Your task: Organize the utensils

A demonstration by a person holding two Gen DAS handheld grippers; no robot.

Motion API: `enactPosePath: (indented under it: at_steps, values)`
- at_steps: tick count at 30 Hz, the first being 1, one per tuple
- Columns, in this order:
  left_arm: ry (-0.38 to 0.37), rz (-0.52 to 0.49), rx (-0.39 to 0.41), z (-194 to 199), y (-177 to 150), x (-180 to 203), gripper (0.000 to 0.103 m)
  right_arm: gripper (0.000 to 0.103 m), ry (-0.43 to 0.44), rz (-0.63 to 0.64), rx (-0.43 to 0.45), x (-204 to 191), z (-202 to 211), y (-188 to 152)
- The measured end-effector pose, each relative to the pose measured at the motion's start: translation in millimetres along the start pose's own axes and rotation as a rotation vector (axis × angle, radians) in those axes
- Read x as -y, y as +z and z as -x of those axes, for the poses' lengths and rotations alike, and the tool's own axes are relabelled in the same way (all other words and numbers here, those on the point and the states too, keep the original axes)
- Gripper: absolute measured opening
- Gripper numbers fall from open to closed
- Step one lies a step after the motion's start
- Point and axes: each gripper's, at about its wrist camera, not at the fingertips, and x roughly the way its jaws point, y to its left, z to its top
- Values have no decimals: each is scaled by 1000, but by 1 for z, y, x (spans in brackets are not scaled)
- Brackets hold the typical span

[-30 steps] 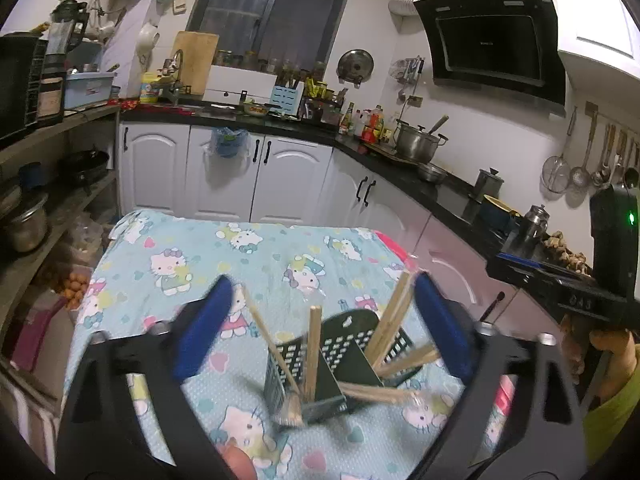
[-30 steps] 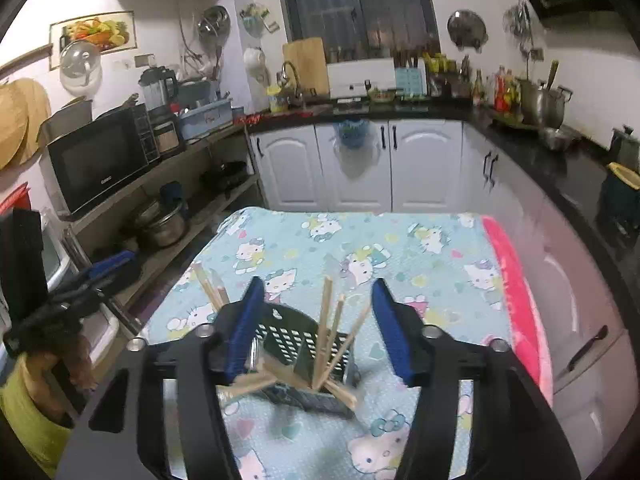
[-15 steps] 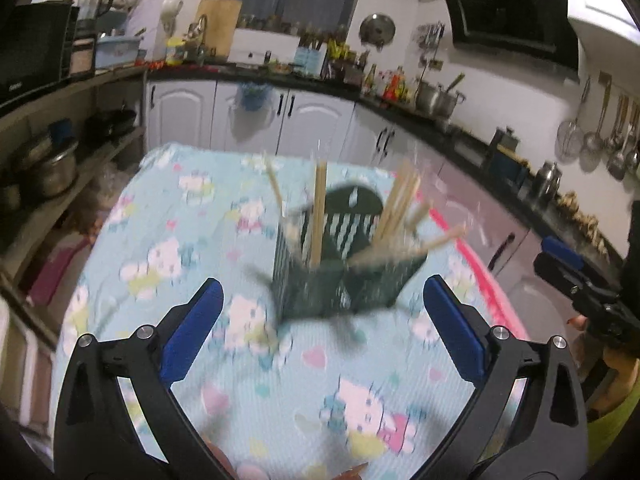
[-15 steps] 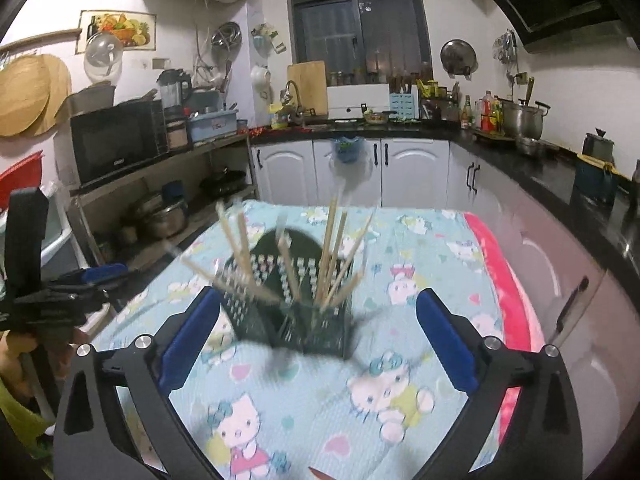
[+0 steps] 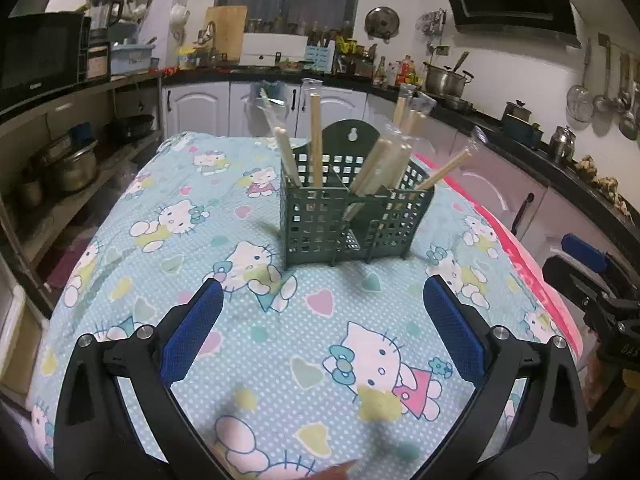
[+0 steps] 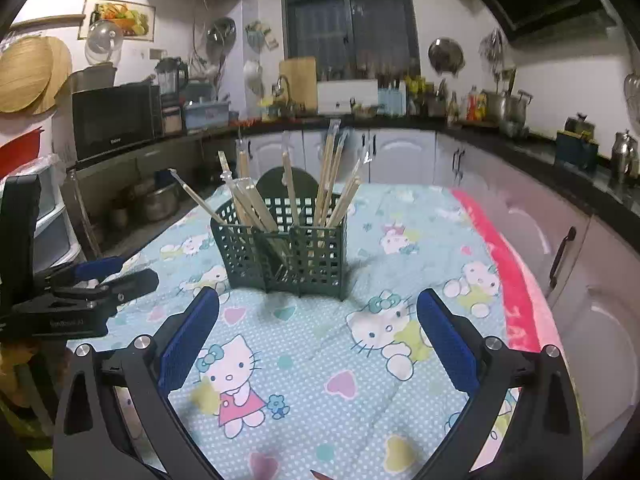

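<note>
Worktop cloth (image 5: 280, 320): soft cartoon print | green plastic lattice caddy (image 5: 352, 216): upright | wooden chopsticks (image 5: 316, 140): fanning 11–2 o'clock | left tongs (image 5: 324, 328), right tongs (image 6: 318, 332): wide, empty

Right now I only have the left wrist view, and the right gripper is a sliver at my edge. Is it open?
Observer: Yes. The right gripper is wide open, with only tablecloth between its pads.
Operator: Is it touching the green holder?
Observer: No. The green holder stands upright ahead of its fingertips, with a strip of cloth between them.
Operator: How does my gripper look from that side?
Observer: The left gripper is off to the holder's side, low over the cloth and clear of the holder.
</note>
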Motion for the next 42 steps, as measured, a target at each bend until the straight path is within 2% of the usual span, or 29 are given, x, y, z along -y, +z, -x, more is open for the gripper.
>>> enactPosePath:
  at_steps: [5, 10, 42]
  values:
    - [4, 16, 37, 6, -7, 2, 92, 96, -10, 8, 96, -3, 15, -13]
    - [-9, 27, 79, 15, -13, 1, 92, 96, -23, -5, 136, -2, 21, -19]
    - [-14, 29, 97, 17, -14, 2, 92, 97, -35, 6, 166, -8, 26, -21]
